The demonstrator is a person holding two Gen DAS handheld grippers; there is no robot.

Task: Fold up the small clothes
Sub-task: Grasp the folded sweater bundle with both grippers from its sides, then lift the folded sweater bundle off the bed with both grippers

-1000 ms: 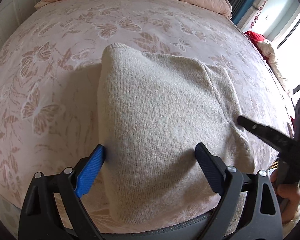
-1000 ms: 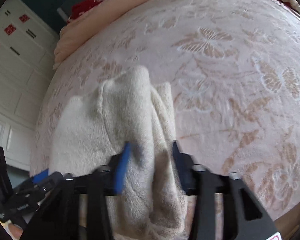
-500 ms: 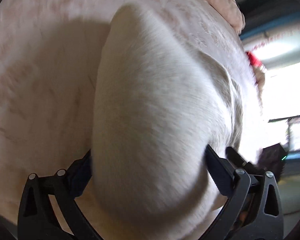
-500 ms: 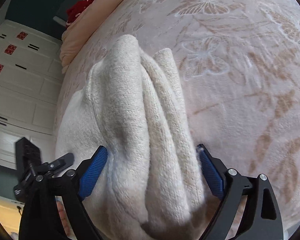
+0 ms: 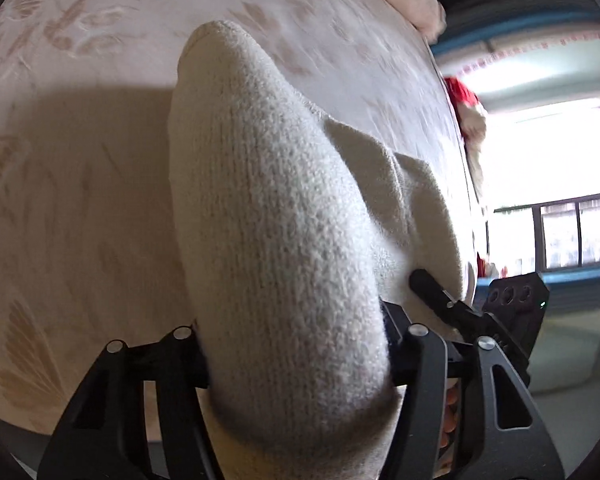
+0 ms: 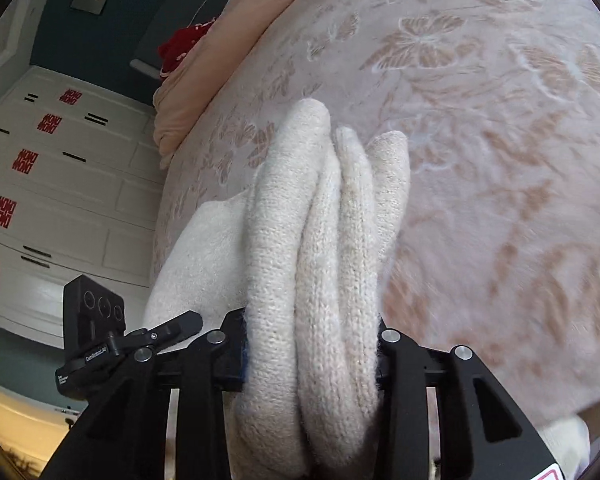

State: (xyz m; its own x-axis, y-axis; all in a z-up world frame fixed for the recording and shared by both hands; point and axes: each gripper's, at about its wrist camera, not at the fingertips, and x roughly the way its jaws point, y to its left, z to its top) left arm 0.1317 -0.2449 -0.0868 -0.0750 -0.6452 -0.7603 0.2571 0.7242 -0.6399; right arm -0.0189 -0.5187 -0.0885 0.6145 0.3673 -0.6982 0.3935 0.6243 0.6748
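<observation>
A cream knitted sweater point(image 5: 276, 220) is folded into a thick bundle on the pink butterfly-patterned bed cover point(image 5: 80, 184). My left gripper point(image 5: 292, 344) is shut on the near left end of the bundle, and the knit bulges between the jaws. My right gripper point(image 6: 312, 340) is shut on the near right end of the sweater point(image 6: 324, 240), where several folded layers stack side by side. The near edge is lifted while the far end rests on the bed. Each gripper shows in the other's view, the right gripper point(image 5: 476, 312) and the left gripper point(image 6: 112, 340).
A pink duvet point(image 6: 220, 40) lies along the far edge of the bed. White drawers point(image 6: 60, 184) with red stickers stand left of it. A red cloth point(image 5: 462, 96) and a bright window point(image 5: 548, 168) are at the right.
Both grippers have closed from open onto the sweater's near edge and raised it, bunching the knit. The views have tilted as the bundle came up.
</observation>
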